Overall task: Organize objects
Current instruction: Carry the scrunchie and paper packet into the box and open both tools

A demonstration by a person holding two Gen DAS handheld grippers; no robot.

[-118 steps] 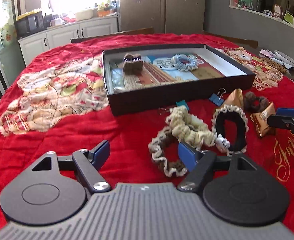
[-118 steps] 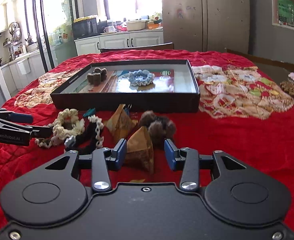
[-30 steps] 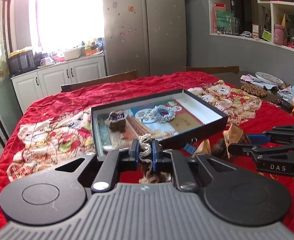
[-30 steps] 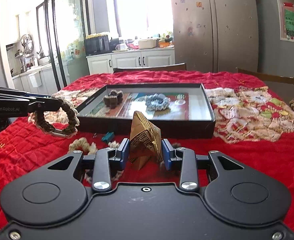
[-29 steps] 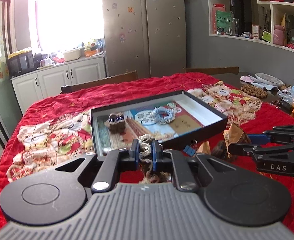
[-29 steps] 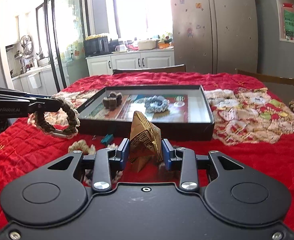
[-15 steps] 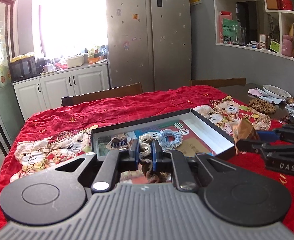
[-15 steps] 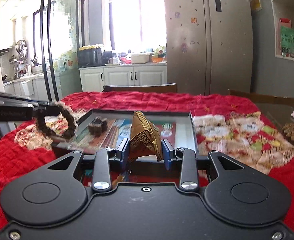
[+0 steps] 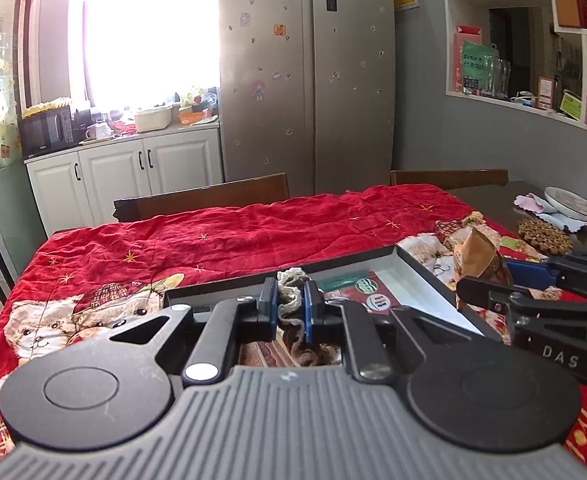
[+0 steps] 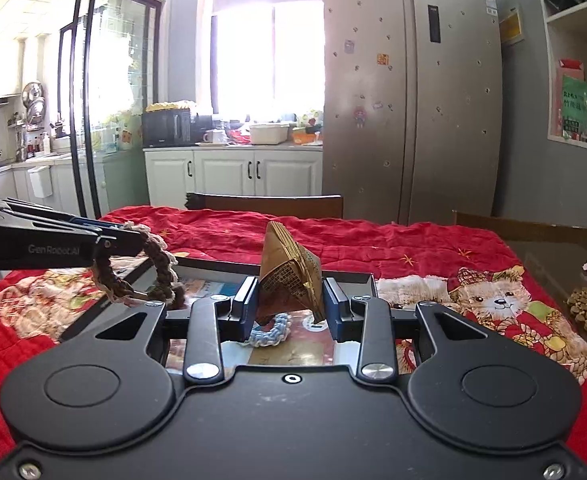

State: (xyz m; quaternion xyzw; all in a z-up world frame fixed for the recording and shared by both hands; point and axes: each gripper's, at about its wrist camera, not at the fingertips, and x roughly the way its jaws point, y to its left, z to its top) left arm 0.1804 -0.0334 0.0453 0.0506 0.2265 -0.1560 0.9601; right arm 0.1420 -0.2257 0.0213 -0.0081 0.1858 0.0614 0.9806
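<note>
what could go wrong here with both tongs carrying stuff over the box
The left tongs pinch the brown scrunchie by one edge, so the dangling loop may snag the black box rim on lowering. The right tongs hold the gold pyramid packet over the blue scrunchie; released here, it could land on it. Both tongs sit close together over the box and might collide.

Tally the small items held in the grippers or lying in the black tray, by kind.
Scrunchies: 2 (brown scrunchie in left gripper; blue scrunchie in black tray)
Gold pyramid pouches: 1 (gold pouch in right gripper)
Total: 3
</note>
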